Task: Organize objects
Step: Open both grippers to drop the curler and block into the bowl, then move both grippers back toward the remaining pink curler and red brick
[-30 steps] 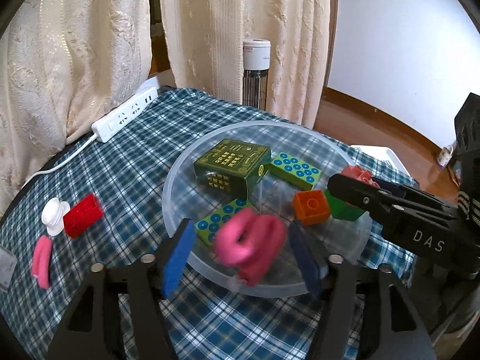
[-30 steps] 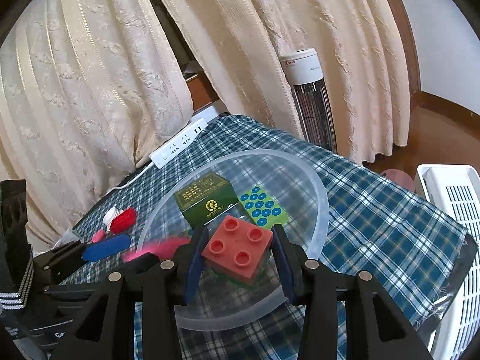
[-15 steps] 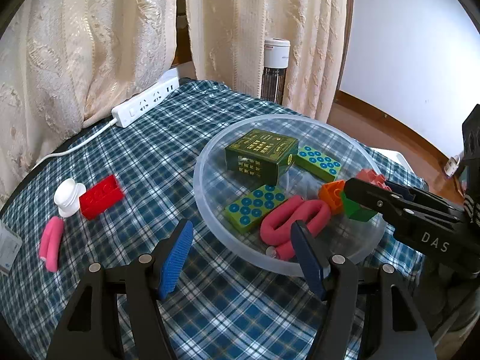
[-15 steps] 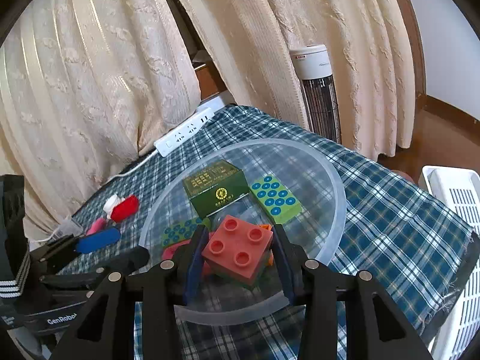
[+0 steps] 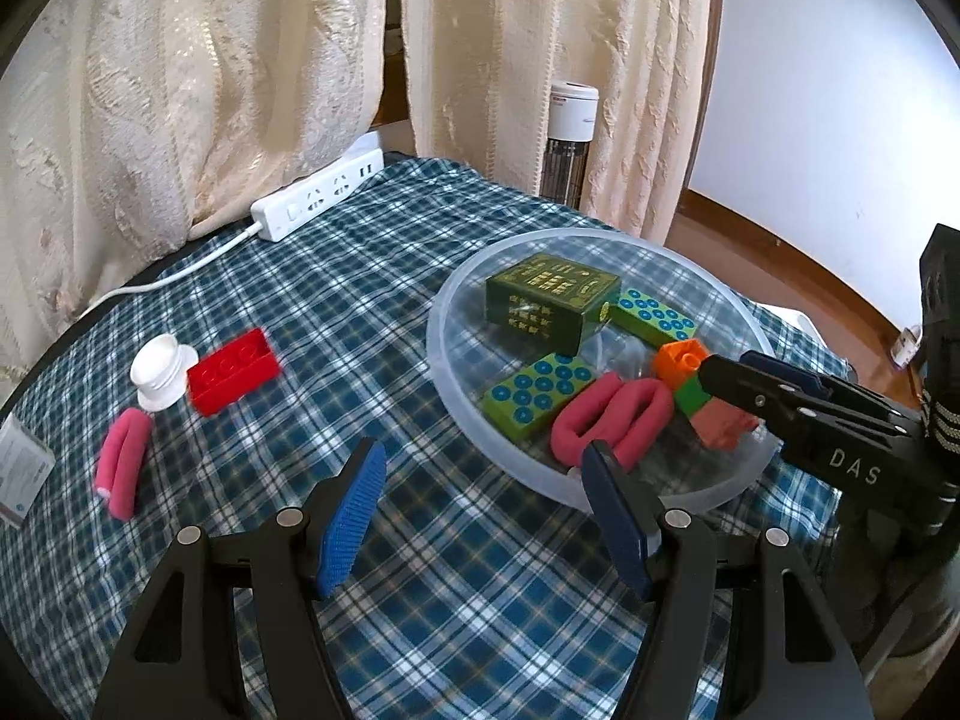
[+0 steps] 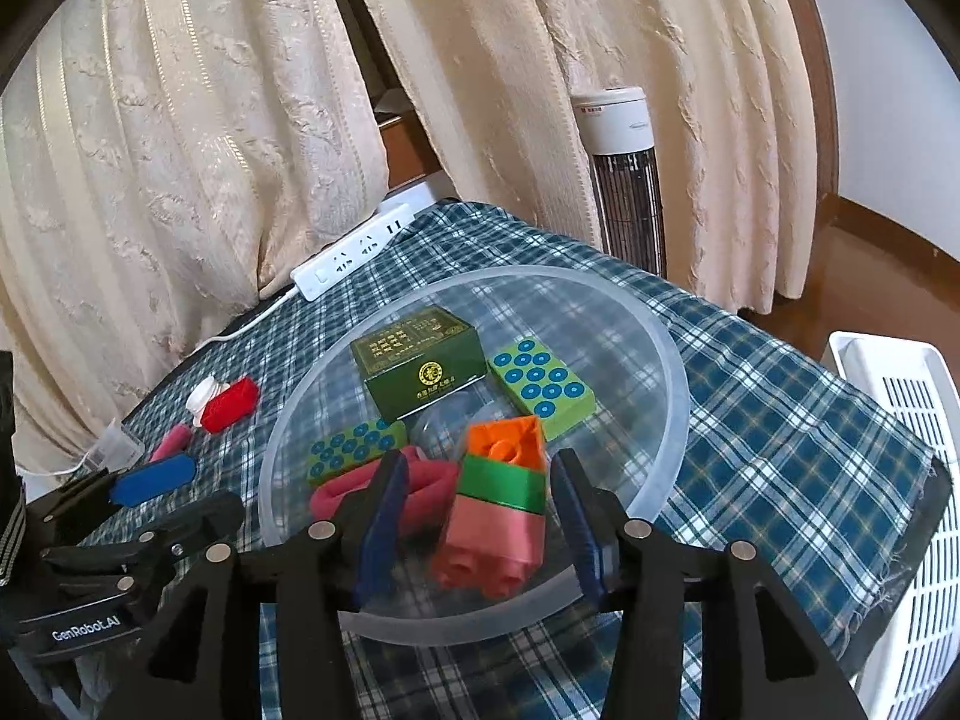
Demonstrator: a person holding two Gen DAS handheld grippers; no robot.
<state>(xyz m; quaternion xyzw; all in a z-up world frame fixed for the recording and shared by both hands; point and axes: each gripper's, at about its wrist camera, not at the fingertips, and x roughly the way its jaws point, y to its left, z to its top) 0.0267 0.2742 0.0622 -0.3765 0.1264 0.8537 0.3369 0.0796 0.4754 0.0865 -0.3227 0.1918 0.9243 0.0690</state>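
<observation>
I'm working over the clear round plastic bowl (image 6: 672,372), open plaid surface (image 5: 360,324) lying left.
My right fingers (image 6: 480,516) are opening around the tipped pink-green-orange brick stack (image 6: 498,510); left fingers (image 5: 486,516) hanging wide, empty.

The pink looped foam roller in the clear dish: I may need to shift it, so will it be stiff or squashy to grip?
The pink looped foam roller is bent back on itself, so probably soft and springy. Its matte surface suggests little slipping. Lying flat in the clear plastic dish, it looks unlikely to roll.
</observation>
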